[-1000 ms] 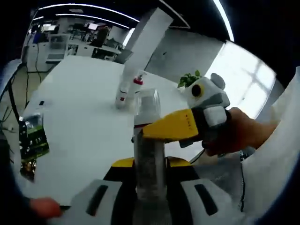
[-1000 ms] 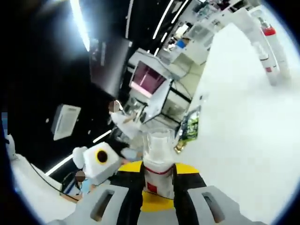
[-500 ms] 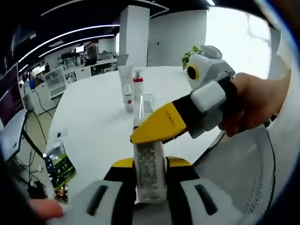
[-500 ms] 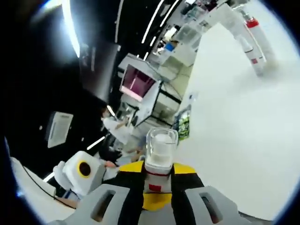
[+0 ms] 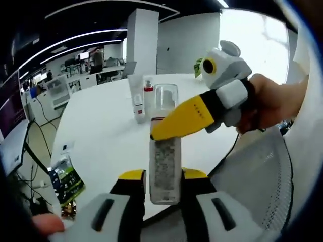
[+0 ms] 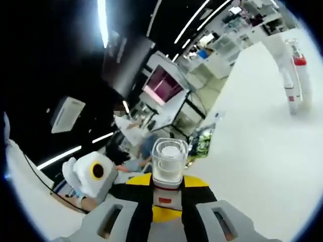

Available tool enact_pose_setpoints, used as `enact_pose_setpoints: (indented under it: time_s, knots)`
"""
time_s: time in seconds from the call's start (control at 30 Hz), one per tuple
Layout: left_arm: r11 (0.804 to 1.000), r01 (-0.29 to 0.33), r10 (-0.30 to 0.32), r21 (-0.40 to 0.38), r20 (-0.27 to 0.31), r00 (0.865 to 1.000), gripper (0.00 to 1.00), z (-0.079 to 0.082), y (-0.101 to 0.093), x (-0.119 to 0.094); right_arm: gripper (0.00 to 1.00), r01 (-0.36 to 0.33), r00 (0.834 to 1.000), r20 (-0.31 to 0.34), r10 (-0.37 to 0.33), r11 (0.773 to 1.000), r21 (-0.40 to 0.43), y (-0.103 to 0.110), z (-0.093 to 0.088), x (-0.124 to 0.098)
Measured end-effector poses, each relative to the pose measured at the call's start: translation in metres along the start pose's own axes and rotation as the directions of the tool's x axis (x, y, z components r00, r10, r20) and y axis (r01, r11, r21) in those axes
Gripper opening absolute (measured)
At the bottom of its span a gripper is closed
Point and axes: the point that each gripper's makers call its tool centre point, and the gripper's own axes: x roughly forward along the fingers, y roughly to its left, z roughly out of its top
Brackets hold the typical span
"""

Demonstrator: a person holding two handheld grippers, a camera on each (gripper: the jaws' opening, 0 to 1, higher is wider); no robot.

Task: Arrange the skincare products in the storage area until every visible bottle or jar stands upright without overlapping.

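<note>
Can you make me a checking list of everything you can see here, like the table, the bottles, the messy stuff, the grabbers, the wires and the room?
Surface: white table, mostly bare.
Job's things: clear-capped bottle held up between both grippers; two red-and-white bottles standing upright close together far across the table.
Clutter: green packet at the table's edge.
Grippers: left hand-held gripper shut on the bottle's lower body; right hand-held gripper shut on it near the cap, held by a hand.
Cables: dark cables hanging beside the table.
Surroundings: open office with desks, ceiling light strips, a white pillar, a bright window and a potted plant.
</note>
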Motion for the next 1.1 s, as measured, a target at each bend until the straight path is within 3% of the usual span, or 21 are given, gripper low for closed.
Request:
enact_pose_setpoints:
  time_s: [0.1, 0.2, 0.27, 0.37, 0.47, 0.57, 0.6, 0.67, 0.77, 0.87, 0.97, 1.1]
  knots:
    - [0.998, -0.005, 0.007, 0.056, -0.029, 1.0, 0.23, -0.001, 0.006, -0.001, 0.15, 0.016, 1.0, 0.02, -0.016, 1.0, -0.005, -0.008, 0.007, -0.007]
    - [0.997, -0.03, 0.032, 0.075, -0.032, 0.999, 0.28, 0.001, 0.021, -0.003, 0.15, 0.013, 0.999, 0.036, -0.014, 1.0, 0.01, -0.014, 0.014, -0.011]
    - [0.984, -0.099, 0.115, 0.151, -0.103, 0.988, 0.23, -0.01, 0.047, -0.009, 0.15, 0.051, 0.998, 0.026, -0.05, 0.999, -0.02, -0.023, 0.015, -0.014]
    - [0.984, -0.115, 0.134, 0.135, -0.136, 0.982, 0.23, -0.024, 0.061, -0.015, 0.15, 0.093, 0.995, 0.038, -0.091, 0.995, -0.043, -0.035, 0.022, -0.023]
    - [0.988, -0.155, 0.154, 0.008, -0.161, 0.975, 0.28, -0.039, 0.068, -0.018, 0.15, 0.127, 0.991, 0.039, -0.125, 0.991, -0.047, -0.045, 0.022, -0.031]
    - [0.977, -0.214, 0.213, 0.013, -0.153, 0.965, 0.2, -0.05, 0.065, -0.016, 0.16, 0.164, 0.986, 0.009, -0.164, 0.985, -0.045, -0.057, 0.012, -0.035]
    - [0.973, -0.219, 0.228, 0.072, -0.15, 0.962, 0.17, -0.049, 0.066, -0.015, 0.16, 0.179, 0.984, 0.005, -0.179, 0.982, -0.056, -0.06, 0.01, -0.037]
    - [0.955, -0.228, 0.256, 0.19, -0.142, 0.956, 0.18, -0.049, 0.067, -0.011, 0.16, 0.207, 0.978, -0.003, -0.208, 0.975, -0.078, -0.066, 0.007, -0.04]
    - [0.964, -0.262, 0.263, 0.034, -0.204, 0.943, 0.22, -0.059, 0.076, -0.011, 0.16, 0.26, 0.965, 0.003, -0.261, 0.96, -0.108, -0.077, 0.01, -0.046]
    - [0.956, -0.269, 0.291, 0.119, -0.246, 0.925, 0.2, -0.068, 0.08, -0.01, 0.16, 0.305, 0.952, 0.024, -0.304, 0.946, -0.112, -0.089, 0.019, -0.051]
    - [0.959, -0.234, 0.274, 0.16, -0.316, 0.908, 0.18, -0.084, 0.075, -0.007, 0.16, 0.345, 0.939, 0.056, -0.34, 0.93, -0.128, -0.099, 0.027, -0.053]
    - [0.961, -0.243, 0.272, 0.133, -0.294, 0.916, 0.16, -0.079, 0.073, -0.008, 0.16, 0.411, 0.911, 0.101, -0.4, 0.902, -0.133, -0.109, 0.033, -0.06]
